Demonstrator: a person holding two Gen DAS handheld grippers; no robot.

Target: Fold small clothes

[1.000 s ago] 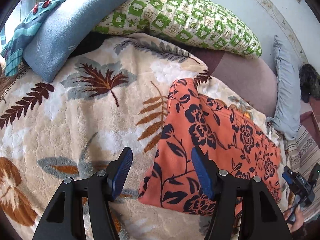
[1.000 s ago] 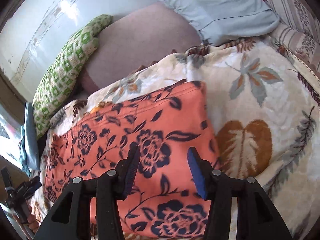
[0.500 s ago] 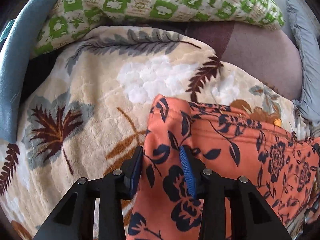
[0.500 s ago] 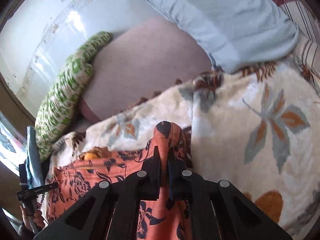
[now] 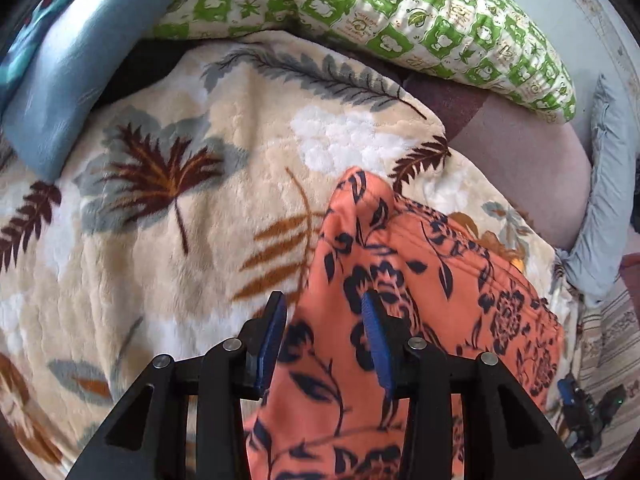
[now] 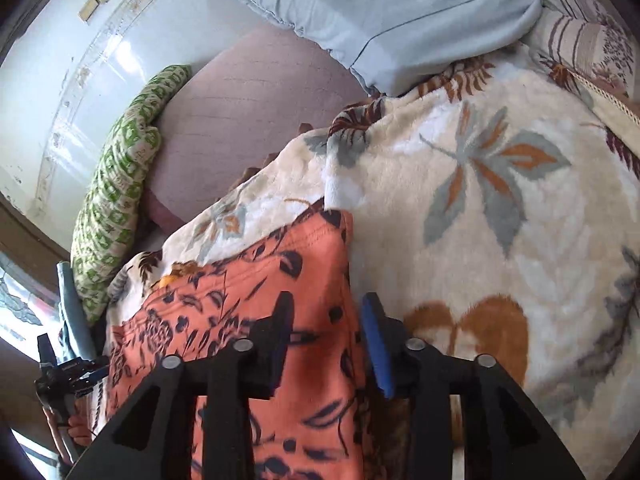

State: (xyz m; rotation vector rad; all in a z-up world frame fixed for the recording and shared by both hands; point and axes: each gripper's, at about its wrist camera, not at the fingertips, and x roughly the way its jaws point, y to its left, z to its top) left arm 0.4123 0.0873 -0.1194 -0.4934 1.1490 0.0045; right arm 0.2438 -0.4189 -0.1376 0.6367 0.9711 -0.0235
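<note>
An orange garment with a dark floral print [image 5: 420, 280] lies on a cream leaf-patterned blanket [image 5: 180, 220]. My left gripper [image 5: 324, 336] is open over the garment's left edge, with cloth between its blue pads. In the right wrist view the same garment [image 6: 248, 300] lies left of centre, and my right gripper [image 6: 326, 336] is open astride its right edge. The far corners of the garment lie loose on the blanket, slightly bunched. The other gripper shows small at the frame edge in the left wrist view [image 5: 580, 412] and in the right wrist view [image 6: 64, 372].
A green-and-white checked pillow [image 5: 400, 12] and a blue pillow [image 5: 68, 72] lie at the far side. A light blue pillow [image 6: 380, 12] and mauve sheet [image 6: 248, 112] lie beyond the blanket. A wall [image 6: 80, 40] stands behind.
Both grippers were shut on the garment's far corners half a second ago. Now both have opened, let the corners go and drawn back toward me.
</note>
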